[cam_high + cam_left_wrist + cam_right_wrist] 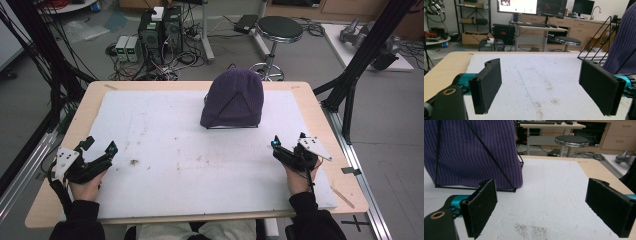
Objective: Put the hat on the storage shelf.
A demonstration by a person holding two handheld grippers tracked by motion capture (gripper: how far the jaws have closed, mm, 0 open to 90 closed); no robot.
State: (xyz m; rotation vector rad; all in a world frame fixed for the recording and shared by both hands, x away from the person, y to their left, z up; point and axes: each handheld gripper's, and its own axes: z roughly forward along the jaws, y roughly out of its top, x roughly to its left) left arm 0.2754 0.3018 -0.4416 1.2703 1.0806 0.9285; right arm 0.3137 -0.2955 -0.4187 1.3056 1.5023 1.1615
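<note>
Worktop (60, 195), wooden, carrying a white foam sheet (165, 130) with faint brown stains and a few crumbs; nothing else on it but the items below. Purple knit hat (233, 98), pulled over a black wire frame (486, 147) of triangular shape, standing upright at the far middle of the sheet, ahead of both sets of fingers and well apart from them; ahead and to the left of the right fingers in the right gripper view, at the far right edge in the left gripper view. Left gripper (98, 148), held in a hand near the sheet's left edge, fingers released and spread wide, nothing between them. Right gripper (288, 139), held likewise near the right edge, fingers released, spread wide and bare. Step in hand, as judged: none begun, both grippers at a ready pose. Next move, likely: reach forward to the hat, one set of fingers closing on knit fabric while the frame is kept from tipping or sliding
</note>
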